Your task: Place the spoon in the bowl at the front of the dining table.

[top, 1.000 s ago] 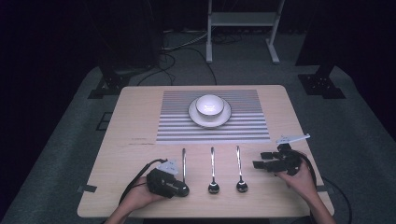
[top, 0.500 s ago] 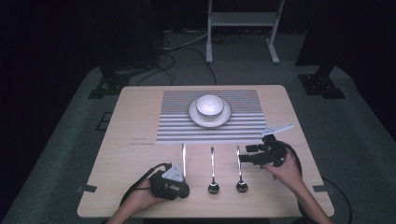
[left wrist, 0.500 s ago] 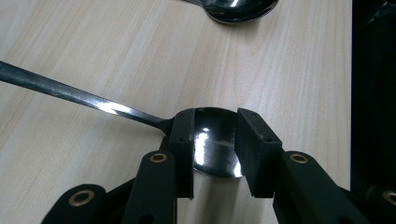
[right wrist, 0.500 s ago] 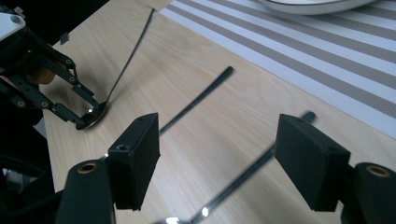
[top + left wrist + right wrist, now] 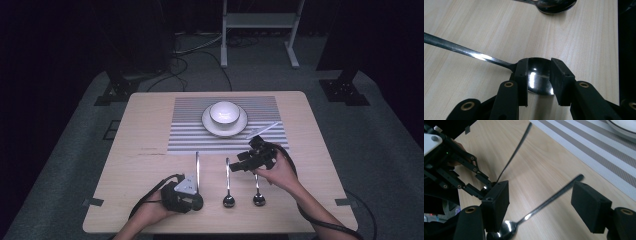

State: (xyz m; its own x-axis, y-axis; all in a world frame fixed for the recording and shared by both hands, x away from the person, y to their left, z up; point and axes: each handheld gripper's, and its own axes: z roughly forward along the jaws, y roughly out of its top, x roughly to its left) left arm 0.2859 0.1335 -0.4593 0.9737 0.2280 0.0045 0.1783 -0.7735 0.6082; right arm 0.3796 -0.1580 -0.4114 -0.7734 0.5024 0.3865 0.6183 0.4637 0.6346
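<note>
Clamped across its bowl, the left spoon [image 5: 537, 77] is held by the left gripper [image 5: 539, 75], whose pads press on either side of the bowl while it lies on the table [image 5: 150, 130]. From between these jaws the handle runs away over the wood, up and to the left in the left gripper view. In the high view the left gripper [image 5: 192, 197] is seen low at the near edge, with the spoon's handle [image 5: 197, 165] pointing away from it toward the striped mat [image 5: 185, 125].

Nothing is gripped by the right gripper [image 5: 546, 202]: its jaws are spread wide. In its own view the middle spoon [image 5: 541, 205] lies on the table below the gap, its bowl close under the left pad and its handle slanting up toward the right pad; whether either pad touches it cannot be told. The right gripper [image 5: 240, 165] is seen in the high view held above the table just beyond the handles of the middle spoon [image 5: 228, 187] and the right spoon [image 5: 258, 192], both of which lie between it and the near edge. Farther beyond it, a bowl [image 5: 224, 112] is seen on a plate [image 5: 240, 125] on the mat.
</note>
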